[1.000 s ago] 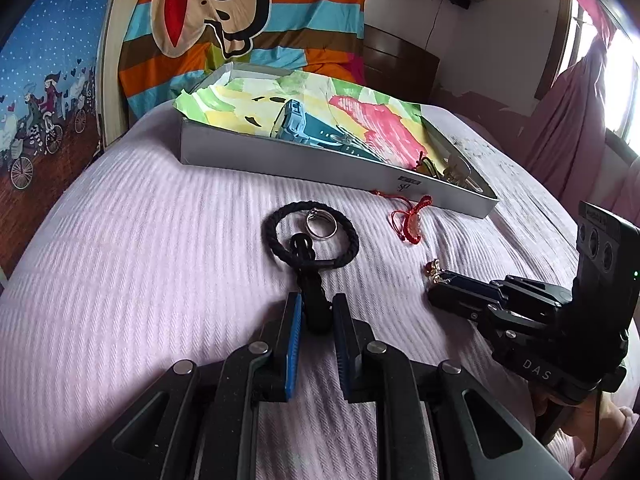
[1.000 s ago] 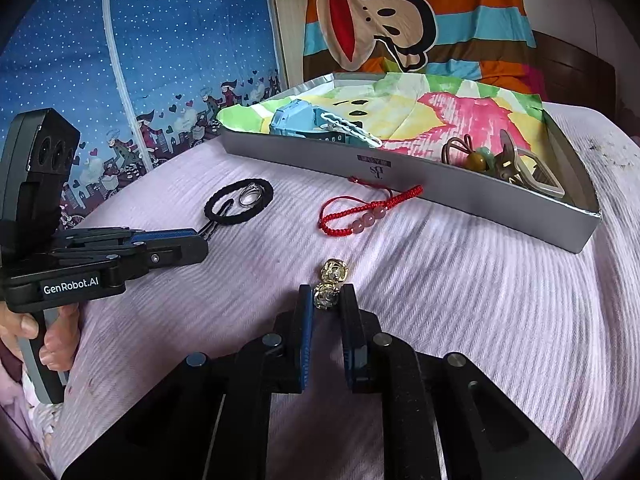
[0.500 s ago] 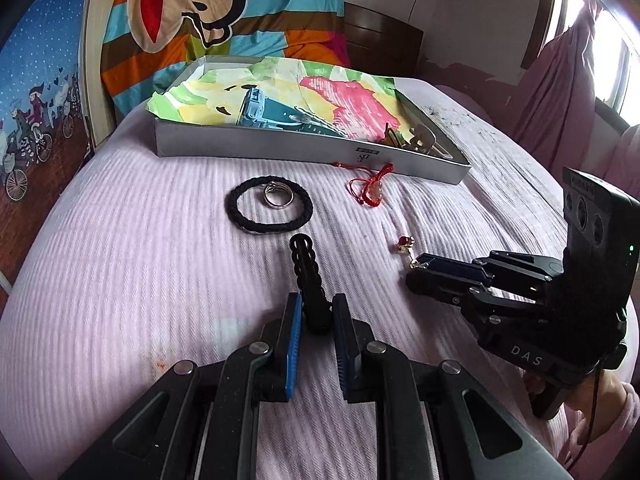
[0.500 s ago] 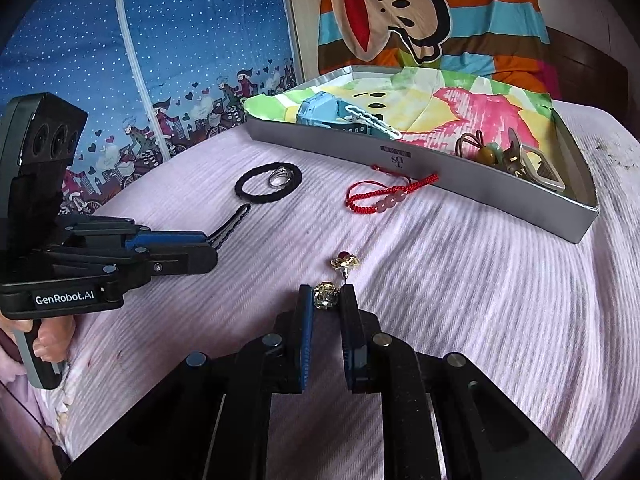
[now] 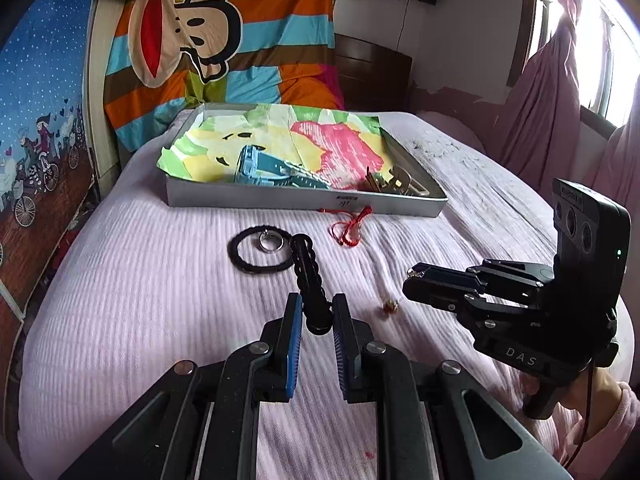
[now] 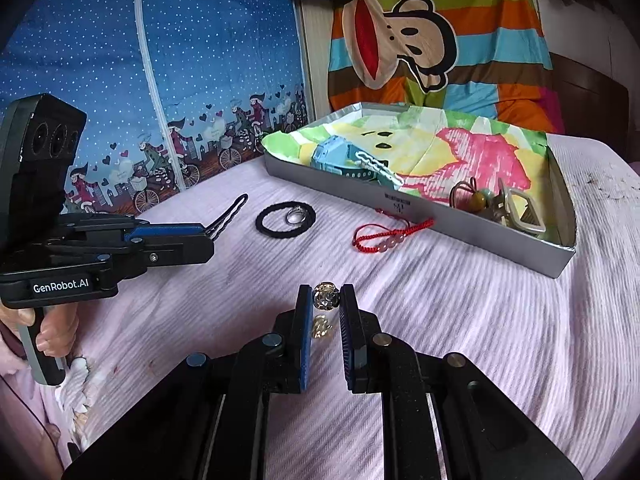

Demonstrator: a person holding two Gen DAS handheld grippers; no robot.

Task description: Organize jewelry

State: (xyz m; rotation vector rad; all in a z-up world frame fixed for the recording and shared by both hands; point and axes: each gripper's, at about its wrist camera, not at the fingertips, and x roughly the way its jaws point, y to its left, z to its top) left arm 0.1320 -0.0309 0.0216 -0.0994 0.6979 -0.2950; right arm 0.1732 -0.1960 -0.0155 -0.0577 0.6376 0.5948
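Observation:
My left gripper (image 5: 316, 314) is shut on a black wavy hairpin (image 5: 306, 270), which sticks forward above the pink bedspread. The same hairpin (image 6: 228, 216) pokes out of the left gripper (image 6: 206, 236) in the right wrist view. My right gripper (image 6: 325, 304) is shut on a gold earring (image 6: 326, 296) whose lower part dangles. The right gripper (image 5: 412, 278) hovers right of the left one. On the bed lie a black hair tie (image 5: 242, 256) with a silver ring (image 5: 272, 242) inside it, and a red string bracelet (image 5: 350, 228).
A grey tray (image 5: 280, 202) lined with colourful paper stands beyond the loose pieces; it holds a blue watch (image 5: 256, 168) and hair clips (image 6: 516, 216). Behind it are a striped monkey blanket (image 5: 216, 52) and a dark headboard. A pink curtain (image 5: 560, 112) hangs right.
Both grippers have risen and drawn back from the bed, still holding their pieces. The hairpin has come away from the hair tie, and the earring has lifted off the bedspread.

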